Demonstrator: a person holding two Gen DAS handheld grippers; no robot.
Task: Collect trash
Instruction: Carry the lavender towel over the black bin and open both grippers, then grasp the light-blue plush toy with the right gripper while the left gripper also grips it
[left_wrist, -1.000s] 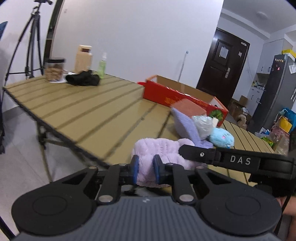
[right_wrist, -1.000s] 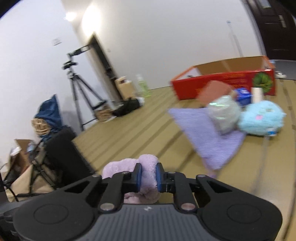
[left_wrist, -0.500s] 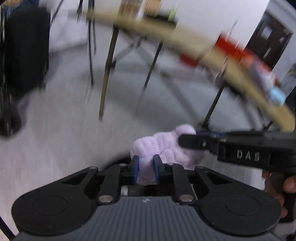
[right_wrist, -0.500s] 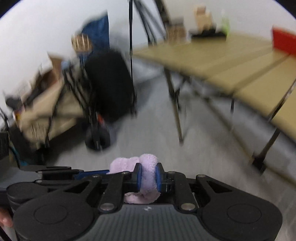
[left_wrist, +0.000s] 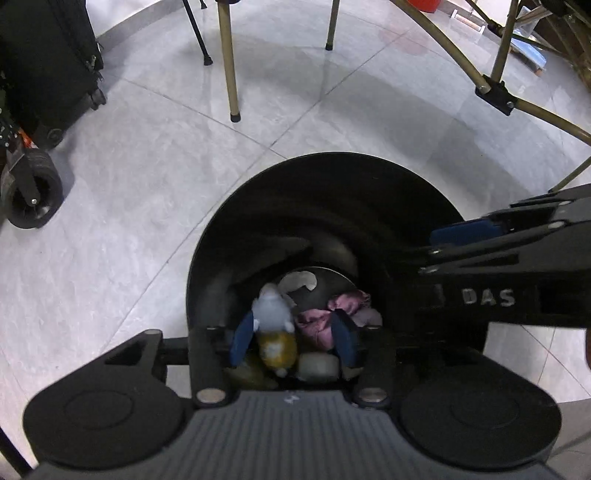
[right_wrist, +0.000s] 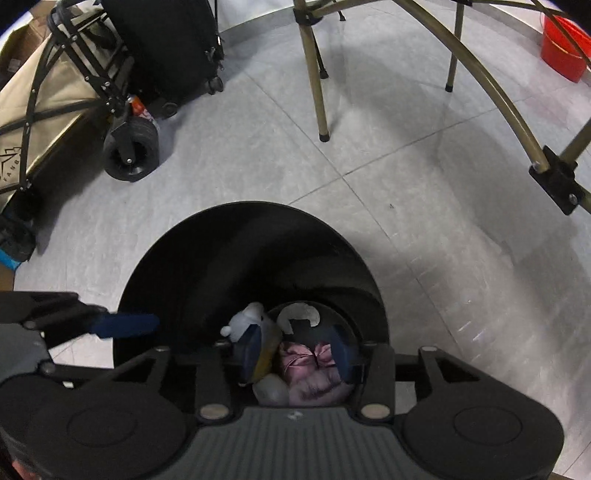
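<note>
A round black trash bin (left_wrist: 325, 192) (right_wrist: 251, 243) stands on the grey tiled floor, and both grippers point down into it. My left gripper (left_wrist: 291, 341) hangs over its mouth with its jaws opening and nothing between the pads. My right gripper (right_wrist: 295, 352) does the same; its blue pad (left_wrist: 465, 230) reaches in from the right in the left wrist view. The lilac fluffy cloth (right_wrist: 314, 384) lies loose at the bottom. Beside it are a pink satin piece (left_wrist: 317, 325), a white and yellow plush toy (left_wrist: 273, 317) and white scraps (left_wrist: 299, 280).
Gold table legs (left_wrist: 229, 62) (right_wrist: 314, 66) stand just beyond the bin. A black suitcase (left_wrist: 44, 55) and a folding cart's wheel (right_wrist: 131, 153) are at the left. A red bucket (right_wrist: 563, 48) sits far right.
Both grippers swung from the tabletop down to the floor bin. Their jaws, then shut on the lilac cloth, have parted, and the cloth now lies in the bin.
</note>
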